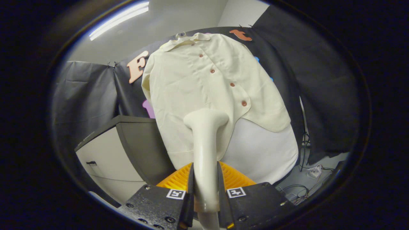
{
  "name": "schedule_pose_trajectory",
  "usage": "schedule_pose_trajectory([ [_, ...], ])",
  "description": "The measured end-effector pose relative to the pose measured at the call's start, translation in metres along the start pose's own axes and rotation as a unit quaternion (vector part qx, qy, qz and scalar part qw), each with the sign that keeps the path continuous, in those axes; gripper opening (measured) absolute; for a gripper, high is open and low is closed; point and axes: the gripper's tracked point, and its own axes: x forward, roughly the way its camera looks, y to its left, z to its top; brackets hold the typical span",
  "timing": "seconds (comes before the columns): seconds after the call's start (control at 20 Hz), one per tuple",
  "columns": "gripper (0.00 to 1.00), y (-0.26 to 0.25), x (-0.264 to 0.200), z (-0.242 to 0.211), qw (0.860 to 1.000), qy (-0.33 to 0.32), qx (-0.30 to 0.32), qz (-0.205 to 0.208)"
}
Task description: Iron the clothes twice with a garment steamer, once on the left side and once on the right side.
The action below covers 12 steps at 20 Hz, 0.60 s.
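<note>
Cream plastic forms the steamer, which we see clamped in the tool. Both fingers press on the steamer's handle, one on each side, so the tool stands narrow and holds the steamer firmly. The handle rises upright from between the fingers, and the steamer's broad head sits at the top, turned toward the shirt.

We locate the shirt just beyond the fingers. It is pale yellow, with a collar at the top and a row of brown buttons running down the front. It hangs over a white board, whose lower part shows bare below the shirt's hem. The steamer's head overlaps the lower middle of the shirt, beside the button row; we cannot tell whether it touches the cloth.

Beside the shirt, on the side of the left finger, stands a cabinet with a dark top and light front. Cables lie on the floor on the opposite side.
</note>
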Motion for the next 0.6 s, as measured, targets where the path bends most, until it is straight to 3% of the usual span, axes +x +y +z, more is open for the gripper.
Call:
schedule_pose_trajectory([
  [0.3,0.33,-0.004,-0.017,0.0,1.0,0.007,0.008,0.001],
  [0.6,0.32,-0.003,-0.029,0.072,0.999,-0.041,0.01,0.01],
])
